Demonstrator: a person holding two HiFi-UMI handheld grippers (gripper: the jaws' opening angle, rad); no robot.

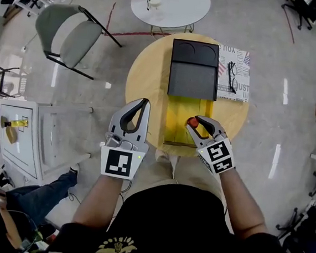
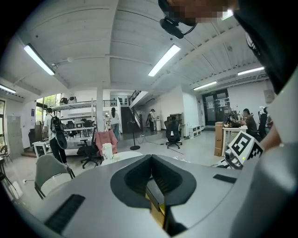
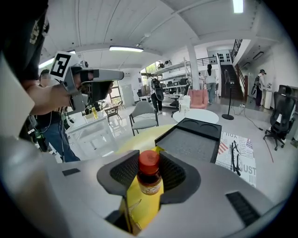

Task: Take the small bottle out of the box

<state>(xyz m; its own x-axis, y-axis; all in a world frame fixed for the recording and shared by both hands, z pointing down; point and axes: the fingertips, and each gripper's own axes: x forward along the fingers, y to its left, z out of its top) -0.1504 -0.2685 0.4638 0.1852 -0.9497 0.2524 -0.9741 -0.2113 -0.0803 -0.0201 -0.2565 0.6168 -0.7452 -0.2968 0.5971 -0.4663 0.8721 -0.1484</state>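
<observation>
Small bottle (image 3: pixel 149 181) with a red cap stands upright, pinched between the pads of the right tongs (image 1: pixel 194 121), over the near end of the open yellow box (image 1: pixel 181 117). The left tongs (image 1: pixel 144 102) hang just left of the box, pressed together on nothing. The box's black lid (image 1: pixel 194 71) lies open beyond it on the round wooden worktop (image 1: pixel 146 77). Spectacles (image 1: pixel 231 77) rest on a printed sheet beside the lid.
</observation>
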